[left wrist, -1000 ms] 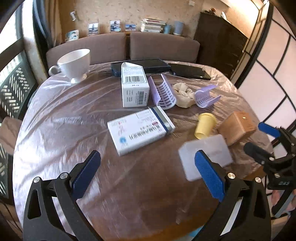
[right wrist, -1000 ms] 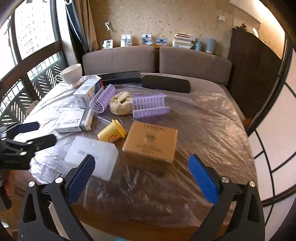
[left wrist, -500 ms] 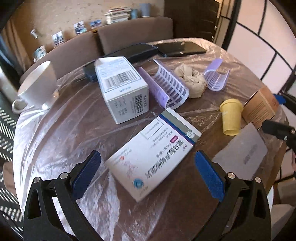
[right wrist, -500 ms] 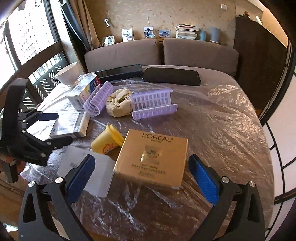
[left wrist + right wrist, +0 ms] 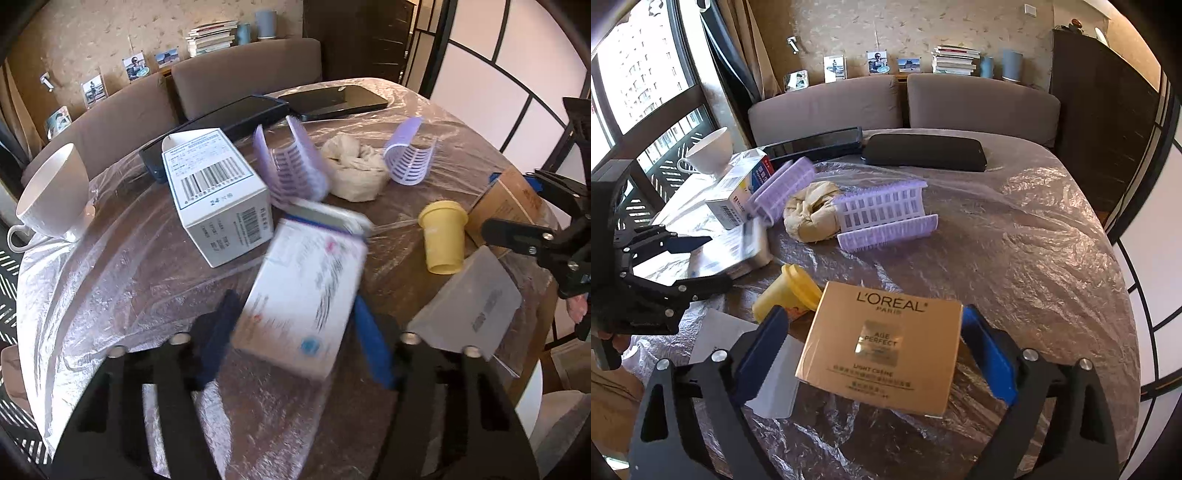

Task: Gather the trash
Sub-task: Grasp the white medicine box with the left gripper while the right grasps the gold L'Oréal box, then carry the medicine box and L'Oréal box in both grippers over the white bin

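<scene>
A flat white medicine box [image 5: 306,288] lies blurred and tilted between the blue pads of my left gripper [image 5: 295,339]. Its jaws are closing and both pads touch the box's sides. From the right wrist view that gripper [image 5: 698,262] is at the left, around the same box [image 5: 738,247]. A gold L'Oreal carton [image 5: 886,339] sits between the pads of my right gripper [image 5: 875,350]. Its jaws are closing too: the right pad is at the carton's edge, the left pad still stands apart. A yellow cup [image 5: 790,291] lies just left of the carton.
The round table [image 5: 1034,258] is covered in crinkled plastic film. On it are an upright barcoded box [image 5: 218,199], purple slotted plastic pieces [image 5: 291,166], a crumpled tissue [image 5: 354,173], a translucent flat card [image 5: 469,306], a white cup [image 5: 55,195] and two black devices [image 5: 332,99].
Both grippers came down closer to the table. The left jaws narrowed onto the medicine box, which turned in line with them. The right jaws narrowed around the gold carton.
</scene>
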`<action>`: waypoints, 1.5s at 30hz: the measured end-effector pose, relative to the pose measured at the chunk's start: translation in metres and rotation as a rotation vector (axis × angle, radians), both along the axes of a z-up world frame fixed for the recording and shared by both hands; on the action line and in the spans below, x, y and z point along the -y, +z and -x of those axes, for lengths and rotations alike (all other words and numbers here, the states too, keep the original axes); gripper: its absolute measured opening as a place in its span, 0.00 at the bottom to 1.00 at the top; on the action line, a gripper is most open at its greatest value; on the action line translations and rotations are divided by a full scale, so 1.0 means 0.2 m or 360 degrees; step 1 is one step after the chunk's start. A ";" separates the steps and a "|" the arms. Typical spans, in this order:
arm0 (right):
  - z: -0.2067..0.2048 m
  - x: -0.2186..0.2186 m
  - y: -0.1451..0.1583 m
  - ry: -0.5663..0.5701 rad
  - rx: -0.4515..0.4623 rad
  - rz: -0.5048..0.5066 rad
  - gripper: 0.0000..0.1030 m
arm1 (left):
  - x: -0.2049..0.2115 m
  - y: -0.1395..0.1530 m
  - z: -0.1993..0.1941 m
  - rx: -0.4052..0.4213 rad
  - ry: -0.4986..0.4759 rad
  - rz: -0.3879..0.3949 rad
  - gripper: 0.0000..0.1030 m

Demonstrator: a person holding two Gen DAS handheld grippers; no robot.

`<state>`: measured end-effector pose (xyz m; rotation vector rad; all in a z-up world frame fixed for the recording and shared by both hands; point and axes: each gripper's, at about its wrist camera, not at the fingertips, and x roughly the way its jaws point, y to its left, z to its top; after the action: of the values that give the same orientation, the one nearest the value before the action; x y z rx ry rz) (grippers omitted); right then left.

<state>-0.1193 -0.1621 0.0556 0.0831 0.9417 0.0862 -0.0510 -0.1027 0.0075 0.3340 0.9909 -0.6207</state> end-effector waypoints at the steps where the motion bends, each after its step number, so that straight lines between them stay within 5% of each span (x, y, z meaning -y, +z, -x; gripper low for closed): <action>1: 0.00 0.00 0.00 0.0004 0.0000 -0.0005 0.88 | 0.00 0.00 0.01 -0.0006 -0.0003 0.0005 0.52; 14: -0.01 -0.01 -0.02 -0.0032 -0.0001 -0.0019 0.86 | 0.06 0.02 -0.01 -0.0017 0.0040 -0.0004 0.54; 24: -0.02 0.04 -0.03 -0.0073 0.0000 -0.0082 0.75 | 0.10 0.01 -0.06 -0.0011 0.0069 -0.0006 0.54; 31: -0.02 0.05 -0.05 -0.0087 -0.0019 -0.0092 0.58 | 0.12 0.01 -0.04 0.0004 0.0081 -0.0014 0.51; 45: 0.01 0.13 0.00 -0.0160 0.0011 -0.0180 0.57 | 0.06 0.06 0.03 -0.0005 0.0187 0.0096 0.51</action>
<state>-0.1219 -0.1886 0.0559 0.2341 0.9238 0.0465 -0.0573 -0.1146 0.0186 0.2195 0.9858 -0.5432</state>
